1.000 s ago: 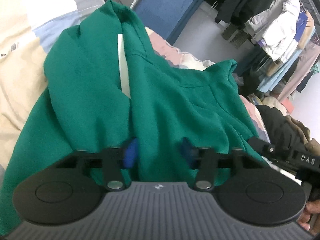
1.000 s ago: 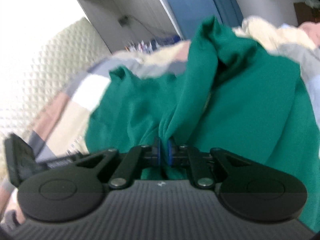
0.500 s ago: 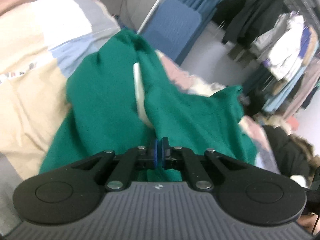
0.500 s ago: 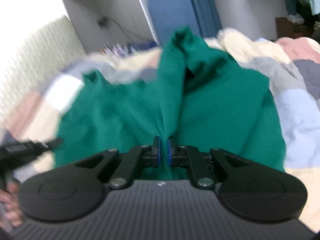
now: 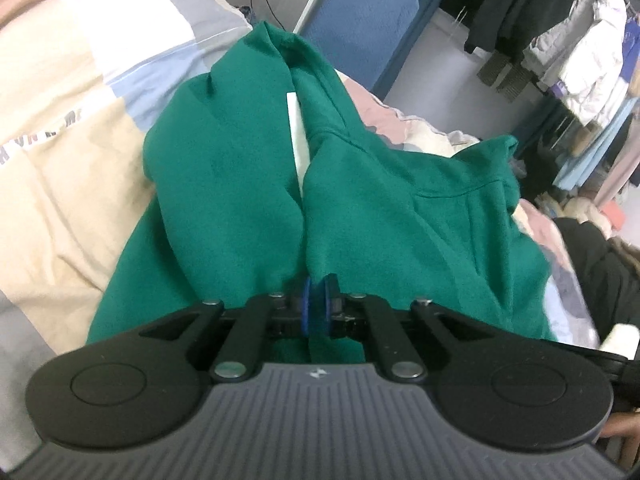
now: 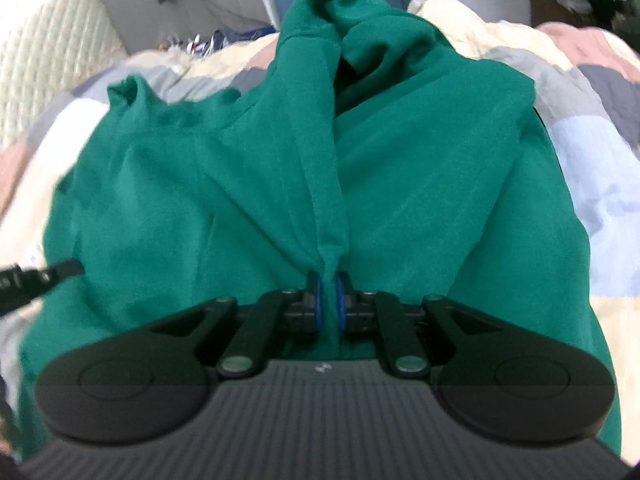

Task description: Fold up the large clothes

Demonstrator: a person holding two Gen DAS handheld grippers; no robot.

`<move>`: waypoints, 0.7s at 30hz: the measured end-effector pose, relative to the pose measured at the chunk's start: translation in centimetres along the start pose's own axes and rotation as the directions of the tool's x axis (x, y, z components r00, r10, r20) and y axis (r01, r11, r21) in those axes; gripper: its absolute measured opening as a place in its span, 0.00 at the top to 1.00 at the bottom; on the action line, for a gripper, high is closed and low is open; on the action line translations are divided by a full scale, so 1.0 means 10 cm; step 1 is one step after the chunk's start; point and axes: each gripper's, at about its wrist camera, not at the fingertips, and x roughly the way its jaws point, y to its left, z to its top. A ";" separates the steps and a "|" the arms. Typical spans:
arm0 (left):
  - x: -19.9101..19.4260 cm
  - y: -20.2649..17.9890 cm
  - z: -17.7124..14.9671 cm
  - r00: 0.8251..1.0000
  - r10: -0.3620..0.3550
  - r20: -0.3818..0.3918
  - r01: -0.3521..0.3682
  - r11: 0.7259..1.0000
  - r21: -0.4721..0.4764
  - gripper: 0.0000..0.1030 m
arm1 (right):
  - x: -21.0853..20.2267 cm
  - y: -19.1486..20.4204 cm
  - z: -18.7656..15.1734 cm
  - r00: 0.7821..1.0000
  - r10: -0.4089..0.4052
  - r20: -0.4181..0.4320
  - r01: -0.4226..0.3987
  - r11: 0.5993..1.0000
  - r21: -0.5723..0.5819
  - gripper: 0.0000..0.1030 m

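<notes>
A green hoodie [image 5: 224,168] lies spread over the bed, its hood bunched at the far end and a white strip [image 5: 298,136] showing in the middle fold. My left gripper [image 5: 319,300] pinches a fold of the near edge; its jaws are opening, and the cloth still fills the narrow gap. In the right wrist view the hoodie [image 6: 420,184] rises in a taut ridge from my right gripper [image 6: 328,292]. Those jaws are opening too, blue pads still on the cloth. A black part of the other gripper [image 6: 40,276] shows at the left edge.
The hoodie rests on a patchwork quilt [image 5: 60,120] of cream, pink, grey and blue. A blue padded panel [image 5: 360,20] and a rack of hanging clothes [image 5: 580,60] stand beyond the bed. A dark jacket [image 5: 600,272] lies at the right. A quilted headboard [image 6: 48,48] stands at the left.
My left gripper, open a second ago, has closed on a fold of the hoodie. My right gripper has sunk and tipped downward with the cloth still pinched; both gaps are now slightly wider.
</notes>
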 end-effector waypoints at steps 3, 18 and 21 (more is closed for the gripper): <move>-0.09 0.03 -0.01 0.998 -0.058 0.013 0.058 0.996 -0.061 0.49 | -0.12 -0.03 0.00 0.999 0.038 0.004 -0.038 0.998 0.057 0.51; -0.48 -0.46 -0.21 0.986 -0.161 0.053 0.152 0.977 0.150 0.45 | -0.68 0.38 -0.15 0.979 0.191 0.069 -0.184 0.978 -0.094 0.49; -0.34 -0.45 -0.25 0.989 -0.149 -0.003 0.147 0.977 0.152 0.45 | -0.52 0.43 -0.24 0.984 0.178 -0.003 -0.177 0.976 -0.128 0.49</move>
